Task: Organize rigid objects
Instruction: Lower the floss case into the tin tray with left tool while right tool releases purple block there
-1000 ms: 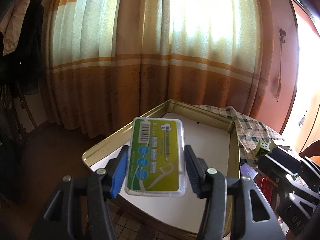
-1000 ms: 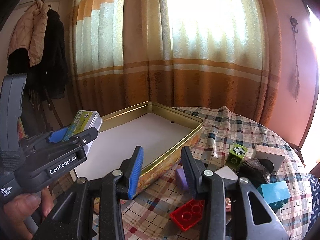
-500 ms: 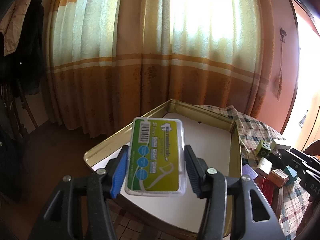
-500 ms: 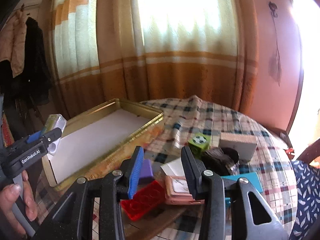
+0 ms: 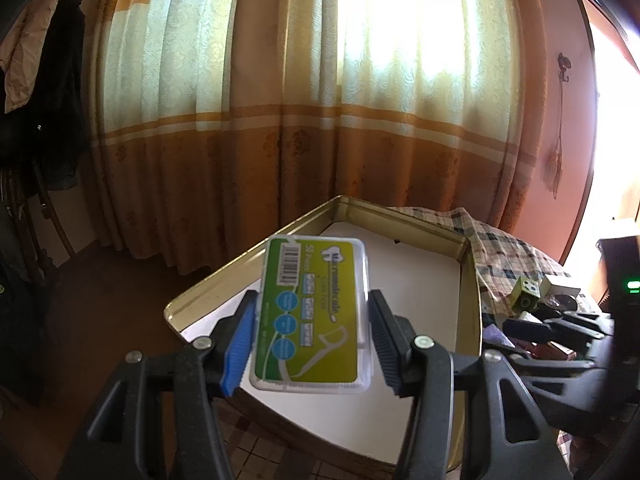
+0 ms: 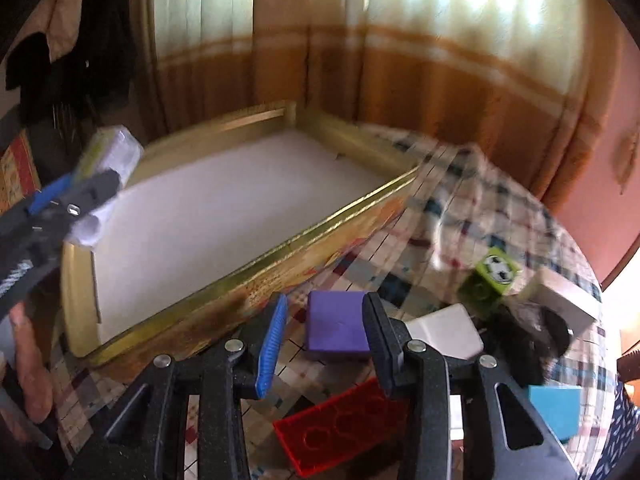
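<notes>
L gripper (image 5: pixel 311 338) jaws clamped on floss box (image 5: pixel 312 316) over tin (image 5: pixel 468 280) edge | R gripper (image 6: pixel 324 344) jaws apart, flanking purple block (image 6: pixel 336 330)

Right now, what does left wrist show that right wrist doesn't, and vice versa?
Left wrist only: the printed green label of the floss pick box, clamped in the left gripper.
Right wrist only: the right gripper open around a purple block, plus a red brick and a blue block.
Both: the gold tin, checked tablecloth, green soccer-ball block, curtains.
</notes>
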Demonstrator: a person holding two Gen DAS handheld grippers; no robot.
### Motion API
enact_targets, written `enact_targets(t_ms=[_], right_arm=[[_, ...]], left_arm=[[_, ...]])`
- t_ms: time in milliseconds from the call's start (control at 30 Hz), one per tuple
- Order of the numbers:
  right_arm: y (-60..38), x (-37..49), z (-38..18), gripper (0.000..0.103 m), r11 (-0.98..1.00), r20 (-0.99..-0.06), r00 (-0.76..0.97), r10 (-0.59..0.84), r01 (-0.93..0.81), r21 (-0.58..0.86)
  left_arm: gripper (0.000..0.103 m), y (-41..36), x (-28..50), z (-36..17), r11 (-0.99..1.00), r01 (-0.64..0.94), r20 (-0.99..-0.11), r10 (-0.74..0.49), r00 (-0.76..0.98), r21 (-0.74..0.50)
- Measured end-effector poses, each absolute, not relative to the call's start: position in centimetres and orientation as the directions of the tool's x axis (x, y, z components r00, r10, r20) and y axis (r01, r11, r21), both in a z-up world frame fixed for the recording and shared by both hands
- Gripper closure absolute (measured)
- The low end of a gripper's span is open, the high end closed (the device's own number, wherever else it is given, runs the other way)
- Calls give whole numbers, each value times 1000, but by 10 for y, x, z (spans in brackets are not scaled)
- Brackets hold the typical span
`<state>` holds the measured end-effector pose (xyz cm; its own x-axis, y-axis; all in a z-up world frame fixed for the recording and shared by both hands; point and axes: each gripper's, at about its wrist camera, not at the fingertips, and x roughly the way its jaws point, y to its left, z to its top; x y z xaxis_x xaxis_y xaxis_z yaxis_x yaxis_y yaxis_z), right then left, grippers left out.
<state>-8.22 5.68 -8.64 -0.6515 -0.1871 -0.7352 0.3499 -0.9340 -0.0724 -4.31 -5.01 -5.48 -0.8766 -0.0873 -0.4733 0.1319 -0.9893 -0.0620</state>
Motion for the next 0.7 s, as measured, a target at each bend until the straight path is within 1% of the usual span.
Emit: enact_targets(t_ms=[67,167,233,300,533,700], right_arm=[[57,-89,-91,60,-935,-752,-637,-172,345,-78],[58,-98,-100,61,-934,-783,-591,-193,355,-38],[61,-97,-99,61,-934,-776,-598,-199,355,-34],[64,-92,-94,61,-934,-759,-616,-212,355,-27],[76,-73,-60,61,-961,-656,-732,-182,274,-39],[69,-76,-34,61,-953,-618,-757,-213,299,-39]], left_arm=[[49,-50,-43,-55,-990,128,-477,-82,-875,-63],[49,-50,-44,-55,-990,124,-479,-79,-874,-62],[49,-50,-45,-55,-991,122,-480,-78,-874,-62],[49,-49,-45,-55,-991,118,-483,-74,-872,-61],[49,-49,-48,-48,-992,108,-482,-67,-874,-58],[49,-51,-55,-42,-994,102,-491,-66,-869,-46]])
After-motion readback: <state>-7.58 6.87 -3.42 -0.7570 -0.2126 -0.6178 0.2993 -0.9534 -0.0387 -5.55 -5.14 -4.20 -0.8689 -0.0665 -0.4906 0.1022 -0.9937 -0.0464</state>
